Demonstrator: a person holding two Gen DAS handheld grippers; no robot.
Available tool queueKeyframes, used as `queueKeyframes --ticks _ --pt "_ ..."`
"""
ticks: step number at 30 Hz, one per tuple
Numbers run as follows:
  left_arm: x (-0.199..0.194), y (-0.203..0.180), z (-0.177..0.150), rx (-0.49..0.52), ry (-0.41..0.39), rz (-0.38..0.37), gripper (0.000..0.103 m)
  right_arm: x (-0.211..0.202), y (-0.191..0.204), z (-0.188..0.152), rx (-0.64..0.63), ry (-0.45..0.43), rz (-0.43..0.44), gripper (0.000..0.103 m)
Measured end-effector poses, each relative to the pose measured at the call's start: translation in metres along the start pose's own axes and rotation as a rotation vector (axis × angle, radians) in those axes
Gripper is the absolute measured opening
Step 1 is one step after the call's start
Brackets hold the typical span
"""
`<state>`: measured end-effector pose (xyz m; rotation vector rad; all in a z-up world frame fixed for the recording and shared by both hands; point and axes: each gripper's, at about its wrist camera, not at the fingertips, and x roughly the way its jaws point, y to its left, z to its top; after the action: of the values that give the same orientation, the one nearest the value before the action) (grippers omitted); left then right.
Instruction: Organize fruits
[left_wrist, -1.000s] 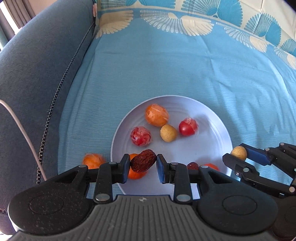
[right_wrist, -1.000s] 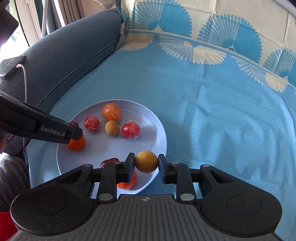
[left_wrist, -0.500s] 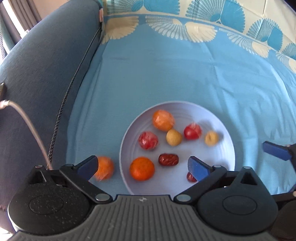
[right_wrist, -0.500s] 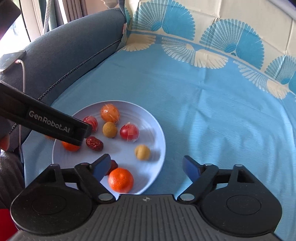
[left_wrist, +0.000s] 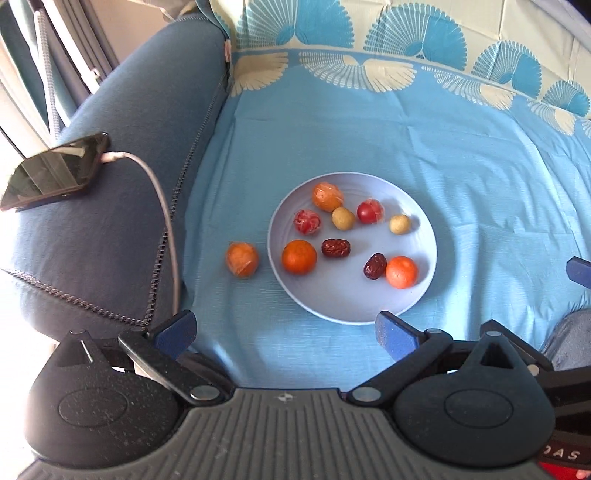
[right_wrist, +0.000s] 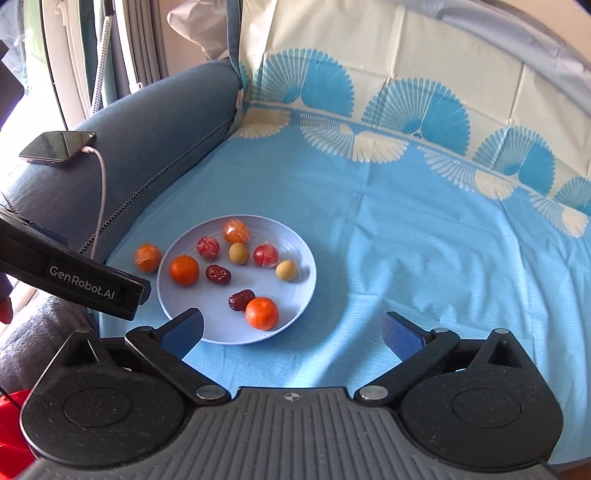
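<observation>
**Fruits: nine on plate, one outside it**

Fruits are found gathered on a pale blue round plate (left_wrist: 424, 284), which rests on a light blue cloth (left_wrist: 369, 140) with a fan-patterned cream and blue border. A dark blue sofa arm (left_wrist: 122, 177) lies along the cloth's left edge; a phone (left_wrist: 51, 171) with a white cable (left_wrist: 166, 221) plugged in is laid on it. Curtains are seen beyond the sofa arm.

Counted on the plate: two bare oranges (left_wrist: 299, 257) (left_wrist: 401, 271), one wrapped orange (left_wrist: 327, 196), two wrapped red fruits (left_wrist: 307, 222) (left_wrist: 369, 211), two small tan round fruits (left_wrist: 343, 218) (left_wrist: 400, 224) and two dark wrinkled dates (left_wrist: 335, 248) (left_wrist: 375, 266). One further wrapped orange (left_wrist: 242, 259) lies on the cloth just beside the plate's left rim, apart from it.

The nearer date is touching the nearer bare orange. The wrapped pieces show glossy, crinkled film.

The left tool (left_wrist: 284, 330) is held above the cloth on the near side of the plate, jaws spread wide, nothing gripped. The right tool (right_wrist: 293, 330) is likewise spread wide and empty, near the plate's near rim.
</observation>
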<state>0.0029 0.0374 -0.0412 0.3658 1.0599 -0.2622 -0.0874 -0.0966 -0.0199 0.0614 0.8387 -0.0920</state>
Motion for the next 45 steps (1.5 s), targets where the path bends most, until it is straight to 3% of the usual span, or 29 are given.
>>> queueKeyframes --ticks 15,22,45 --pt "-0.041 0.009 -0.032 -0.021 -0.039 0.011 0.103 -0.046 0.020 -0.016 -0.041 -0.098 -0.044 0.102" --pt "-0.041 0.007 -0.035 -0.017 -0.030 0.056 0.103 -0.053 0.021 -0.021 -0.046 -0.109 -0.052 0.102" --pt "-0.045 0.005 -0.039 0.000 -0.041 0.049 0.103 -0.058 0.021 -0.025 -0.053 -0.114 -0.054 0.102"
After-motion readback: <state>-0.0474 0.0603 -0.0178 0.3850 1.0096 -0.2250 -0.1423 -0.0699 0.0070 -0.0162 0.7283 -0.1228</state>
